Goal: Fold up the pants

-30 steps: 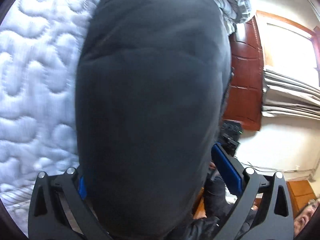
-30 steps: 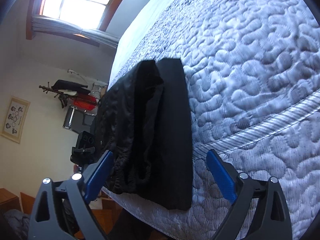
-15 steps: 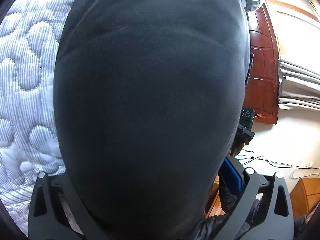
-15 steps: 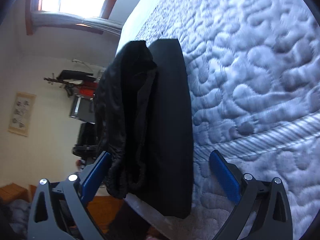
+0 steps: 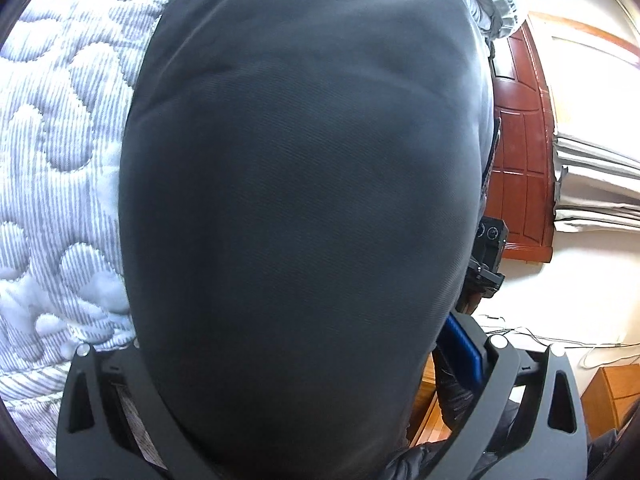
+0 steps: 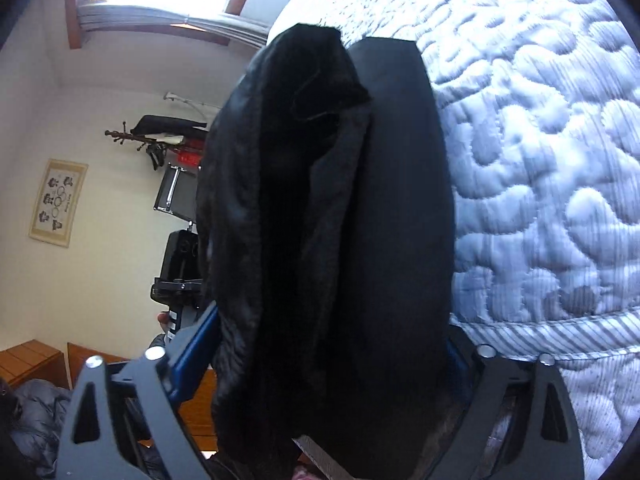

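**Pants mid-fold on the mattress edge, both grippers right up in the cloth**

Running this one remotely, so going off the two wrist cams only. The pants are lying along the edge of the quilted mattress, doubled lengthwise with a fuzzy dark lining showing on the upper layer and a smooth flat layer under it, one end hanging past the mattress edge.

Right gripper has its jaws spread wide with the hanging end sitting between them, blue pads on either side, not clamped on anything as far as I can see. Left gripper is the poor view: dark cloth fills nearly the whole lens, only the right blue pad peeks out, so I honestly can't tell whether it's pinching or just buried under a drape.

Handling-wise I'd guess these are thick, lined, soft and a bit heavy. They'll sag and the layers will slide over each other if I grab just one. I reckon the move is to pinch through all layers at the hem corners, deep in the jaws, then carry that end over toward the far end
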Available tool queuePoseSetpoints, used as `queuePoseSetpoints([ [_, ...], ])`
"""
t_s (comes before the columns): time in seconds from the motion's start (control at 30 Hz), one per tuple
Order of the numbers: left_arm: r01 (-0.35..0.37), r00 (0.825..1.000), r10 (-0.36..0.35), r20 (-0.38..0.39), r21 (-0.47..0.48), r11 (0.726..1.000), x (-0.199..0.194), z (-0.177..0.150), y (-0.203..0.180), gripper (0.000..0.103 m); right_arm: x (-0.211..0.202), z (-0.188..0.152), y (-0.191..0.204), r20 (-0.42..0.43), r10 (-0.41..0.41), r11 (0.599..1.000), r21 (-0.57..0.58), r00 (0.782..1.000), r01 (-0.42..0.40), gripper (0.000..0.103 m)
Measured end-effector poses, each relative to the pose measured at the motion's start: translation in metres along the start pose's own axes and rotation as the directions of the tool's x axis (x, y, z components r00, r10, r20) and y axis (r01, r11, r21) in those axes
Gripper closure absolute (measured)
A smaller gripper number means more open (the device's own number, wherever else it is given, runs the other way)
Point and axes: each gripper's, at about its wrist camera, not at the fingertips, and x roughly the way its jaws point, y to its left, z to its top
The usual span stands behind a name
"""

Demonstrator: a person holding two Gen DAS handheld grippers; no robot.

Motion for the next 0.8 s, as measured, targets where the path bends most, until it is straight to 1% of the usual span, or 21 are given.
queuePoseSetpoints([
  [0.07, -0.012, 1.0, 0.012, 0.001, -0.004, 1.0, 0.001, 0.0, -0.004, 0.006, -0.003, -0.001, -0.002, 0.009, 0.002, 1.0, 0.003, 1.0, -0.002, 0.025],
  [0.13, -0.017, 1.0, 0.017, 0.005, -0.009, 1.0, -0.002, -0.001, -0.005, 0.014, -0.004, -0.003, 0.0, 0.021, 0.0, 1.0, -0.004, 1.0, 0.0, 0.031],
  [0.17, -0.016, 1.0, 0.016, 0.009, -0.009, 1.0, -0.005, -0.001, -0.003, 0.017, -0.004, -0.005, 0.002, 0.026, 0.003, 1.0, -0.011, 1.0, -0.003, 0.035],
  [0.2, -0.013, 1.0, 0.013, 0.015, -0.006, 1.0, -0.007, -0.002, 0.0, 0.023, -0.005, -0.006, 0.005, 0.032, 0.007, 1.0, -0.02, 0.999, -0.006, 0.041],
  [0.23, -0.004, 1.0, 0.004, 0.027, 0.0, 1.0, -0.009, -0.002, 0.0, 0.032, -0.006, -0.007, 0.009, 0.039, 0.015, 0.999, -0.03, 0.999, -0.014, 0.044],
  [0.27, 0.005, 0.999, -0.006, 0.038, 0.01, 1.0, -0.011, -0.003, -0.001, 0.036, -0.005, -0.008, 0.013, 0.046, 0.02, 0.999, -0.036, 0.999, -0.019, 0.047],
  [0.3, 0.017, 0.999, -0.019, 0.049, 0.027, 0.999, -0.014, -0.004, -0.003, 0.044, -0.006, -0.008, 0.017, 0.052, 0.021, 0.999, -0.047, 0.998, -0.019, 0.05],
  [0.33, 0.025, 0.998, -0.026, 0.053, 0.033, 0.999, -0.015, -0.005, -0.003, 0.049, -0.005, -0.008, 0.02, 0.056, 0.02, 0.998, -0.054, 0.998, -0.017, 0.051],
  [0.43, 0.058, 0.996, -0.06, 0.064, 0.043, 0.997, -0.018, -0.003, -0.003, 0.058, -0.003, -0.006, 0.028, 0.068, 0.013, 0.997, -0.075, 0.998, -0.008, 0.055],
  [0.53, 0.091, 0.992, -0.095, 0.082, 0.051, 0.995, -0.02, -0.003, -0.006, 0.064, -0.002, -0.003, 0.041, 0.085, 0.007, 0.995, -0.103, 0.996, 0.002, 0.057],
  [0.63, 0.125, 0.985, -0.133, 0.113, 0.072, 0.99, -0.023, -0.002, -0.013, 0.065, -0.008, 0.002, 0.051, 0.106, 0.011, 0.991, -0.133, 0.994, 0.003, 0.058],
  [0.8, 0.145, 0.974, -0.16, 0.163, 0.1, 0.984, -0.028, 0.003, -0.027, 0.066, -0.012, 0.014, 0.067, 0.121, 0.001, 0.984, -0.179, 0.993, 0.021, 0.059],
])
